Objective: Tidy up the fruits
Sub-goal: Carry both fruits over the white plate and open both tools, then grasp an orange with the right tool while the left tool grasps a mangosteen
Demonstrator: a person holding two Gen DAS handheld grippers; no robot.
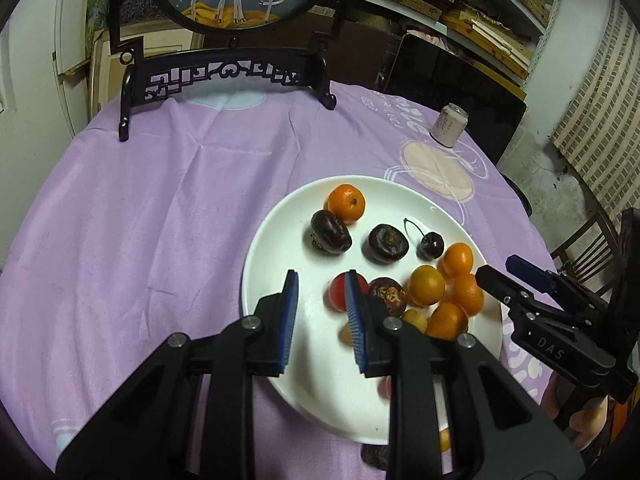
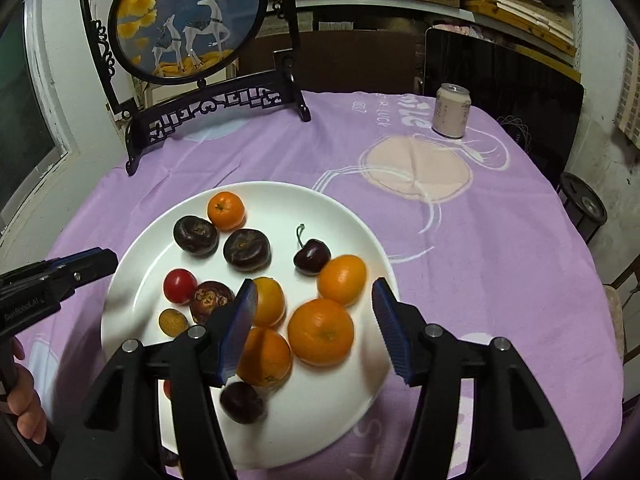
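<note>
A white plate [image 2: 344, 216] on the purple cloth holds several fruits: oranges [image 2: 321, 332], dark brown water chestnuts [image 2: 246, 249], a cherry [image 2: 312, 257], a red cherry tomato [image 2: 179, 285] and a dark round fruit [image 2: 241, 402]. The plate also shows in the left wrist view [image 1: 280, 224]. My right gripper [image 2: 316, 330] is open above the oranges at the plate's near side. My left gripper [image 1: 322, 320] is open and empty over the plate's left part, beside the cherry tomato [image 1: 338, 292]. Each gripper shows in the other's view: the left gripper [image 2: 96, 260], the right gripper [image 1: 500, 272].
A black carved stand with a round deer painting [image 2: 188, 20] stands at the table's far left. A pale drinks can [image 2: 452, 110] stands at the far right. A dark panel [image 2: 500, 92] leans behind the table. A chair [image 1: 588, 248] is at the right.
</note>
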